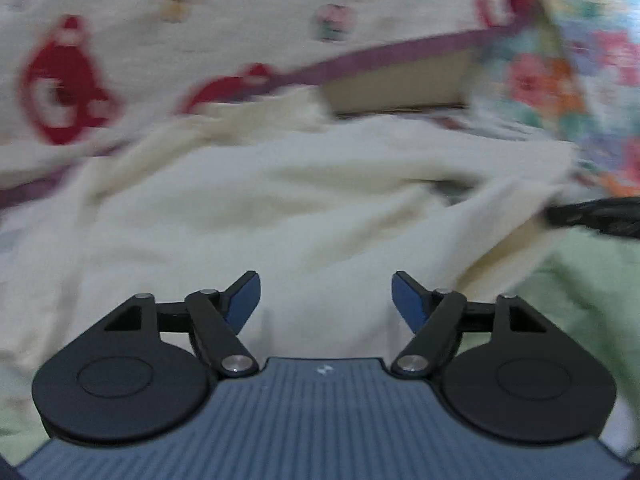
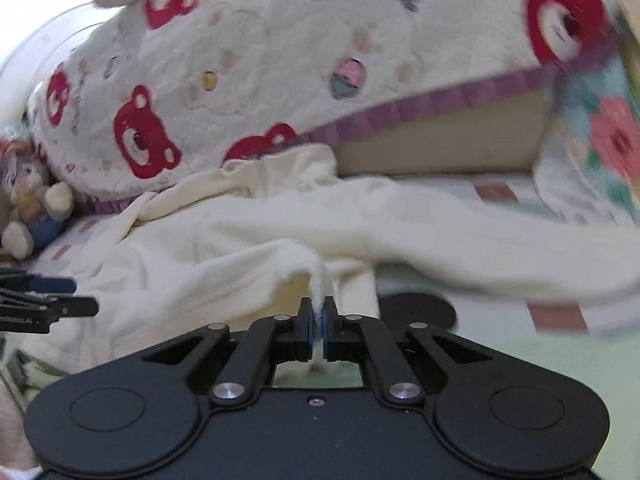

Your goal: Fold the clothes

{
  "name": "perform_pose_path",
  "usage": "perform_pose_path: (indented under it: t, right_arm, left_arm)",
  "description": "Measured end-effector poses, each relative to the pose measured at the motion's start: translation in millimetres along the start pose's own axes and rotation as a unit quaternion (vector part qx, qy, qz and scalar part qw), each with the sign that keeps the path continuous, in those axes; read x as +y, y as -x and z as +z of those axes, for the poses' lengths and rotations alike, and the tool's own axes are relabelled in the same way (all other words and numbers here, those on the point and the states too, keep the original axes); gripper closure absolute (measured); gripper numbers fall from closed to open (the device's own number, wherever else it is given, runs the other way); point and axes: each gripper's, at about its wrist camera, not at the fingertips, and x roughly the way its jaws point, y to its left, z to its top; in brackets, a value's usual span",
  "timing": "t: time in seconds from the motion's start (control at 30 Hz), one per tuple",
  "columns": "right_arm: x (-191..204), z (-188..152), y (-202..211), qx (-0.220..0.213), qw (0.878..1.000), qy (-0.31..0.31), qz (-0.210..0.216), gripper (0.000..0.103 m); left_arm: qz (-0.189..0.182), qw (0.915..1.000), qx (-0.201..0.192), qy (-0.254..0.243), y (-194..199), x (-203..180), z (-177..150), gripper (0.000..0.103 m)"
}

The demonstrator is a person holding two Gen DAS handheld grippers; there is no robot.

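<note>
- Right wrist view: right gripper closed tight on a pinch of the cream fleece garment, with the 2 blue pads pressing the fabric from both sides.
- Pinched fold rising from between the pads in a thin ridge, then bending over to the left into the rest of the cloth.
- Cream fleece garment spread wide across the bed, rumpled, reaching from the left edge to the far right; zipper or seam line visible near its upper part, close to the pillow.
- Big pillow with red bear faces and a purple frill lying behind the garment, touching its upper edge.
- Floral fabric at the right, beside the pillow.
- Small plush toy at the far left, just beside the pillow.
- Pale green sheet under the garment, near the gripper.
- Left gripper seen at the left edge, over the garment.
- Left wrist view: left gripper with jaws standing well apart, nothing between them, cream fleece garment below and in front, blurred.
- Same pillow behind, blurred too much for detail.
</note>
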Motion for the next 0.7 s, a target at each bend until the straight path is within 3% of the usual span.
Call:
perform_pose_path:
  t: [0.03,0.17,0.2,0.23,0.27,0.33,0.53,0.63,0.7]
  right_arm:
    - [-4.9,-4.0,0.6,0.001,1.0,0.001,0.007,0.097]
    - [-16.4,-12.6,3.2,0.006,1.0,0.013,0.026,0.097]
    - [-17.0,-13.0,4.5,0.005,0.999,0.019,0.028,0.097]
    - [-15.9,-12.7,6.1,0.004,0.999,0.028,0.032,0.097]
    - [-13.6,-12.8,7.3,0.006,0.999,0.04,0.036,0.097]
    - [-7.7,-14.8,9.4,0.008,0.997,0.07,0.035,0.097]
    - [15.8,-32.3,-5.2,0.039,0.983,0.178,-0.012,0.09]
    - [25.8,-35.2,-11.3,0.029,0.975,0.22,-0.025,0.088]
    - [32.8,-34.5,-14.2,0.007,0.967,0.25,-0.041,0.08]
  left_arm:
    - [-0.037,0.9991,0.022,-0.005,-9.6,-10.5,6.3,0.029]
    - [-0.083,0.9893,0.088,-0.082,-49.3,-57.4,16.2,0.03]
    - [-0.069,0.9901,0.092,-0.08,-57.0,-60.3,18.0,0.033]
    - [-0.057,0.9907,0.097,-0.077,-64.4,-62.5,19.7,0.046]
    - [-0.052,0.9919,0.098,-0.062,-68.2,-58.0,21.4,0.066]
    - [-0.043,0.9935,0.102,-0.03,-75.4,-49.0,24.6,0.077]
    - [-0.122,0.9862,0.091,0.066,-64.8,-22.7,28.2,0.083]
    - [-0.139,0.9829,0.081,0.089,-60.3,-17.2,30.2,0.086]
    - [-0.149,0.9812,0.074,0.097,-57.9,-17.1,32.0,0.088]
